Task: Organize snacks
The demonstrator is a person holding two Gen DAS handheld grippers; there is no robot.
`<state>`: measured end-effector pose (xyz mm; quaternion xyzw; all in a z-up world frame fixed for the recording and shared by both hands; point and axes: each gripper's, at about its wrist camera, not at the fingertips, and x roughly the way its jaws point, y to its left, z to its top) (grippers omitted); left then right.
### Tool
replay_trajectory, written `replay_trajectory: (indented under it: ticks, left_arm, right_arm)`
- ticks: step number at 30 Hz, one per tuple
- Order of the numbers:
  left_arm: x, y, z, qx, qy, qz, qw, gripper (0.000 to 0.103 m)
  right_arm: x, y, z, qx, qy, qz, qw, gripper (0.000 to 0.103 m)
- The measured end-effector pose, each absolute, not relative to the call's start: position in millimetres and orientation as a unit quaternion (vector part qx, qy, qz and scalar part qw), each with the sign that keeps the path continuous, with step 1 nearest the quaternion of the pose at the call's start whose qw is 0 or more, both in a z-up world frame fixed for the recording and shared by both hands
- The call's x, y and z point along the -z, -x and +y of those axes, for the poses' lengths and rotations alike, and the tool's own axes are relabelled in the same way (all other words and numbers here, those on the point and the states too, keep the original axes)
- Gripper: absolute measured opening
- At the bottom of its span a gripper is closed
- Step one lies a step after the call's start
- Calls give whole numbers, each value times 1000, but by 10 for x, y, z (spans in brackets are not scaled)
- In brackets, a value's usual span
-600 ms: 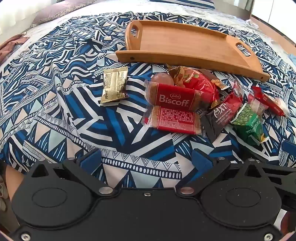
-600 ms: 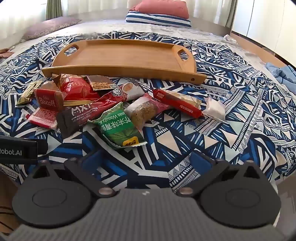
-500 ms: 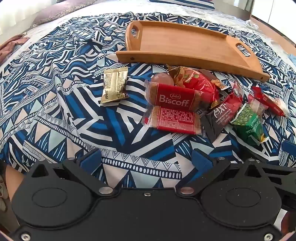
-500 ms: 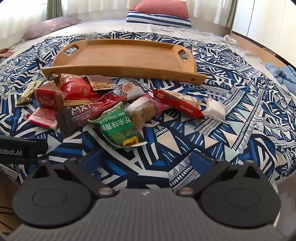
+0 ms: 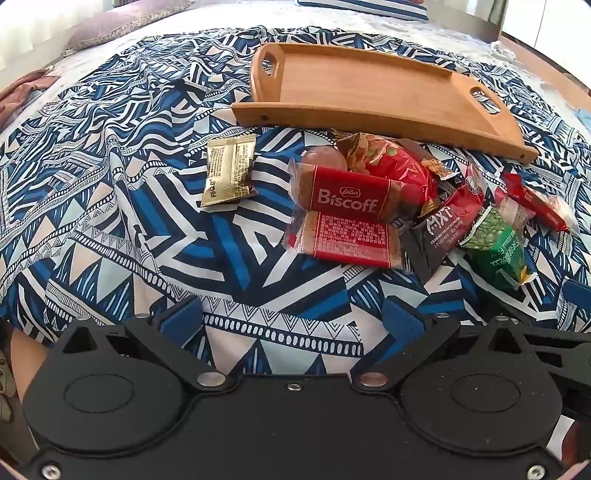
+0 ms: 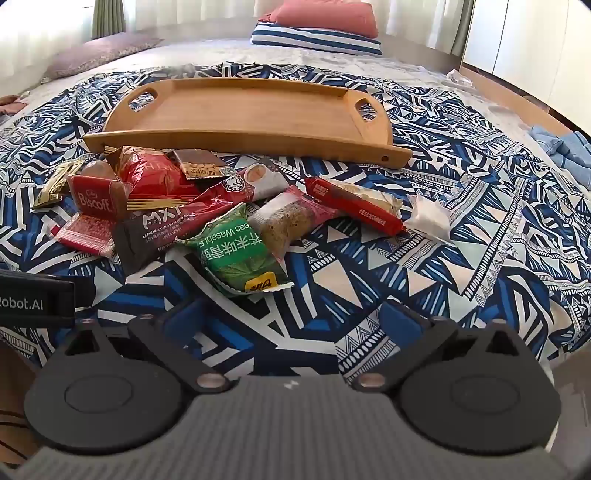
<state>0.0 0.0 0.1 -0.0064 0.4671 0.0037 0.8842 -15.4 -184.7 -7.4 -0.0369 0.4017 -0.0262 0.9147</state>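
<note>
Patterned bedspread (image 5: 110,206) – pillows (image 6: 317,26) behind.

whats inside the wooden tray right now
Nothing: the wooden tray shows bare wood end to end. All snacks, like the Biscoff pack, lie on the bedspread in front. Its underside is hidden.

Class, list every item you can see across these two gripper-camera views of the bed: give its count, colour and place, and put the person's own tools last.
Wooden tray: one, tan, empty, on the bedspread behind the snacks.
Biscoff packets: two, red, left side of the pile, one overlapping the other.
Gold packet: one, gold, alone, left of the pile.
Wasabi peas bag: one, green, front of the pile.
MXT sachet: one, red and black, middle of the pile.
White packet: one, right end.
Bedspread: one, blue and white pattern, under everything.
Pillows: two, red on striped, far end.
Left gripper: one, black, open, empty.
Right gripper: one, black, open, empty.
</note>
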Motion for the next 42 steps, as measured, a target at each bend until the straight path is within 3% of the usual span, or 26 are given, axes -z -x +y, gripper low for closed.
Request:
replay_trajectory:
  ticks: [42]
  left_arm:
    - [0, -2, 1, -4, 5, 463, 886, 103]
  right_arm:
    - [75, 160, -1836, 27, 40, 401, 915, 103]
